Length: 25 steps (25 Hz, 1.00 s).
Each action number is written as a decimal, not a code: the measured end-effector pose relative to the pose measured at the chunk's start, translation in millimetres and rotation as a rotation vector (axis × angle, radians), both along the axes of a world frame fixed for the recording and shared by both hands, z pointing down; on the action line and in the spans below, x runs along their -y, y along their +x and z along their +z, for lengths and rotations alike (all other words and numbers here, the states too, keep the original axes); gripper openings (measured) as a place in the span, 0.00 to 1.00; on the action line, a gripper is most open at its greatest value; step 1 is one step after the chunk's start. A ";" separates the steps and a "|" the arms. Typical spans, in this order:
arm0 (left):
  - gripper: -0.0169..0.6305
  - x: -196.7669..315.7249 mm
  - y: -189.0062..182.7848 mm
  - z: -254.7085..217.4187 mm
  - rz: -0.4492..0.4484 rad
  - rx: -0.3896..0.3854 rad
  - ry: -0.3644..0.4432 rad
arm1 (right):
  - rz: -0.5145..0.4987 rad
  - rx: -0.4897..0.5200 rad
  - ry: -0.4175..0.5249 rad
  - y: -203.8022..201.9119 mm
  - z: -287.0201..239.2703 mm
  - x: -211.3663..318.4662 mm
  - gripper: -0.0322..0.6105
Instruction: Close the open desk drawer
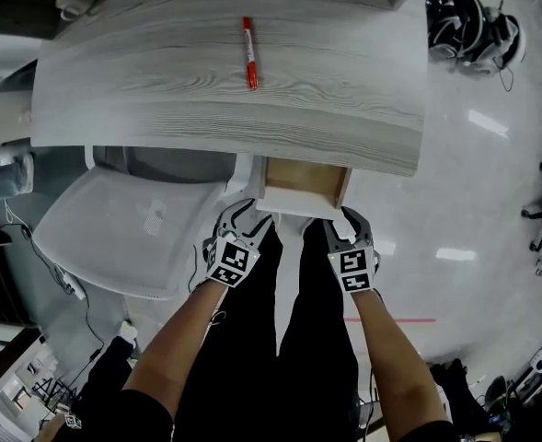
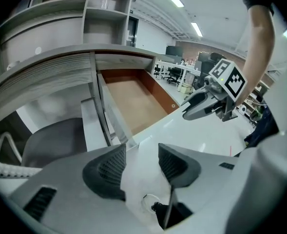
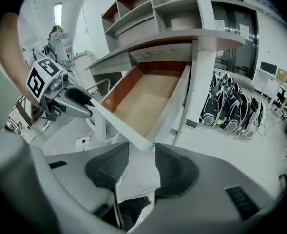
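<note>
Drawer (image 1: pixel 303 190) stands pulled out from under the desk (image 1: pixel 224 90), open, its bare wooden bottom showing in both gripper views. From my head view it juts off the desk's near edge, at about five o'clock from the red pen (image 1: pixel 249 53) lying on the top. My left tongs (image 1: pixel 241 212) sit at the drawer front's eight o'clock corner and my right tongs (image 1: pixel 349 219) at its four o'clock corner, both pointing steeply down.

In the left gripper view the left tongs (image 2: pixel 141 162) are spread wide, with the white front edge of the drawer (image 2: pixel 133 99) just past the tip at eleven o'clock. In the right gripper view the right tongs (image 3: pixel 142 167) are also apart, with the drawer (image 3: pixel 138 101) corner in the gap at twelve o'clock. I can't tell whether either pair touches it. A white chair (image 1: pixel 123 238) stands at the drawer's nine o'clock.
</note>
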State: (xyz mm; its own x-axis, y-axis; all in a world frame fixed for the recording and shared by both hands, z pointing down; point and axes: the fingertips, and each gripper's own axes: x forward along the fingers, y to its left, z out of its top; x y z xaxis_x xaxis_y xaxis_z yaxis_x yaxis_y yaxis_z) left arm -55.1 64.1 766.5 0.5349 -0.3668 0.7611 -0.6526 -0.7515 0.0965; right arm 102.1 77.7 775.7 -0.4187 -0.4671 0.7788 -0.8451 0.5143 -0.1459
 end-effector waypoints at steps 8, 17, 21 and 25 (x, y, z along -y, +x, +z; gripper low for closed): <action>0.34 6.2 7.7 1.7 0.004 -0.015 0.012 | 0.029 0.024 0.018 6.4 1.3 6.0 0.31; 0.25 11.0 5.2 -3.9 -0.050 -0.029 -0.009 | 0.076 0.039 0.016 6.7 -2.7 4.5 0.28; 0.25 14.1 7.7 -11.9 -0.089 -0.053 0.008 | 0.100 0.059 0.040 10.5 -9.4 6.6 0.28; 0.25 14.7 6.7 -24.3 -0.139 -0.083 -0.004 | 0.135 0.097 0.065 10.9 -23.9 6.4 0.28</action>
